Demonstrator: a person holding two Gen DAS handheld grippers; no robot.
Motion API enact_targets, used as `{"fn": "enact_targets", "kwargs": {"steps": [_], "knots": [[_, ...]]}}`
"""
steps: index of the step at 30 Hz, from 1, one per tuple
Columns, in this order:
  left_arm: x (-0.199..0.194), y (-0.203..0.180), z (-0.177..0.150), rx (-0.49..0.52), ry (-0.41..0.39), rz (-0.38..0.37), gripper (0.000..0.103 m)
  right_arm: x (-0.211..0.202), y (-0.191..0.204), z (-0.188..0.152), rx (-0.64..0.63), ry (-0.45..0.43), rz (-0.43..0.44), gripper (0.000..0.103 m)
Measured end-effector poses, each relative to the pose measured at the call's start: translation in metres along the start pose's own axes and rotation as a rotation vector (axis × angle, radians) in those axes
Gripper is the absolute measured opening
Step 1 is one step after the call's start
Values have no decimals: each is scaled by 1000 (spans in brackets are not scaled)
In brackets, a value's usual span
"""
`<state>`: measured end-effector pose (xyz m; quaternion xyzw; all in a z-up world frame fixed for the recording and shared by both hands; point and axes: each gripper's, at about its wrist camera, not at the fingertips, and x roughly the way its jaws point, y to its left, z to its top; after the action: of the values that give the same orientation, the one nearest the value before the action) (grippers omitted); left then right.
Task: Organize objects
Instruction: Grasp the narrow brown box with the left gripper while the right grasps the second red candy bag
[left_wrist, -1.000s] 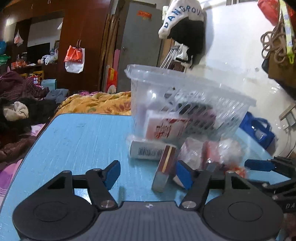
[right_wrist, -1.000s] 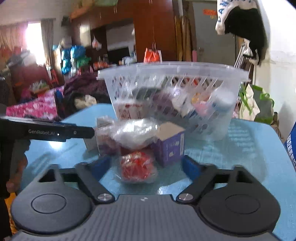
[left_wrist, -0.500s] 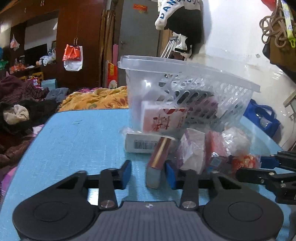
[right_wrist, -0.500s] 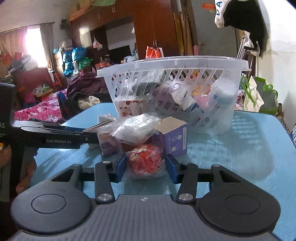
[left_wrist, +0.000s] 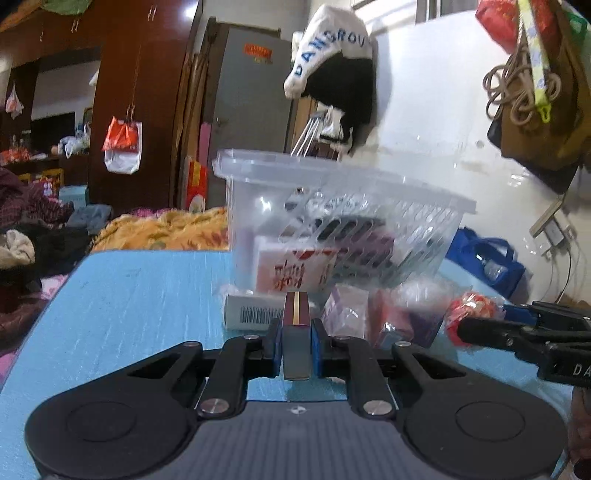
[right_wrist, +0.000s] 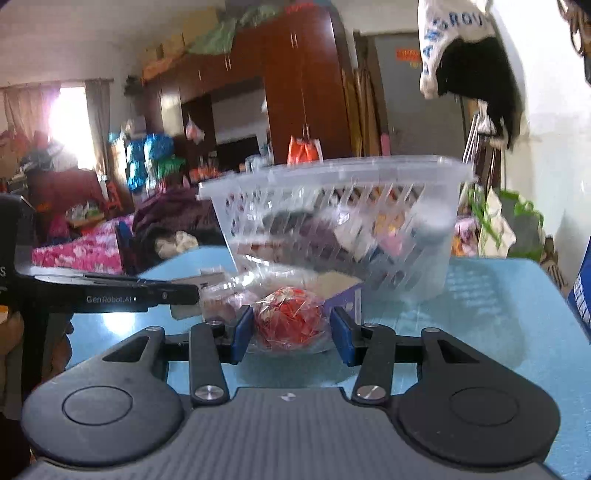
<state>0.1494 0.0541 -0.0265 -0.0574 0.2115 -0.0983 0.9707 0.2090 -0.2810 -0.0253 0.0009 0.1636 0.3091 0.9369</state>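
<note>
Now left gripper (left_wrist: 296, 349) clamps maroon box (left_wrist: 295, 332); right gripper (right_wrist: 291, 334) grips red wrapped ball (right_wrist: 290, 323)

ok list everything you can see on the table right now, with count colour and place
table: one, light blue, under everything
basket: one, clear plastic lattice, far side of table, packages inside
barcoded box: one, white, lying in front of basket
slim box: one, maroon with gold stripe, between left pads
wrapped ball: one, red in clear film, between right pads
small carton: one, purple, just behind the ball
clear bags: a few, pinkish contents, beside the slim box
left hand-held gripper: one, black with blue pads, shut on slim box
right hand-held gripper: one, black with blue pads, shut on wrapped ball
</note>
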Motion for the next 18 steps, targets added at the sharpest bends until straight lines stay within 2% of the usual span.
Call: {"fn": "enact_targets", "kwargs": {"steps": [7,18], "knots": [[-10,7,1,-26,-68,-15,19,-8,-9,1,45,-95,-28,49],[-13,5,-1,0,-73,-25,19,-5,-8,2,48,-80,-31,50]]}}
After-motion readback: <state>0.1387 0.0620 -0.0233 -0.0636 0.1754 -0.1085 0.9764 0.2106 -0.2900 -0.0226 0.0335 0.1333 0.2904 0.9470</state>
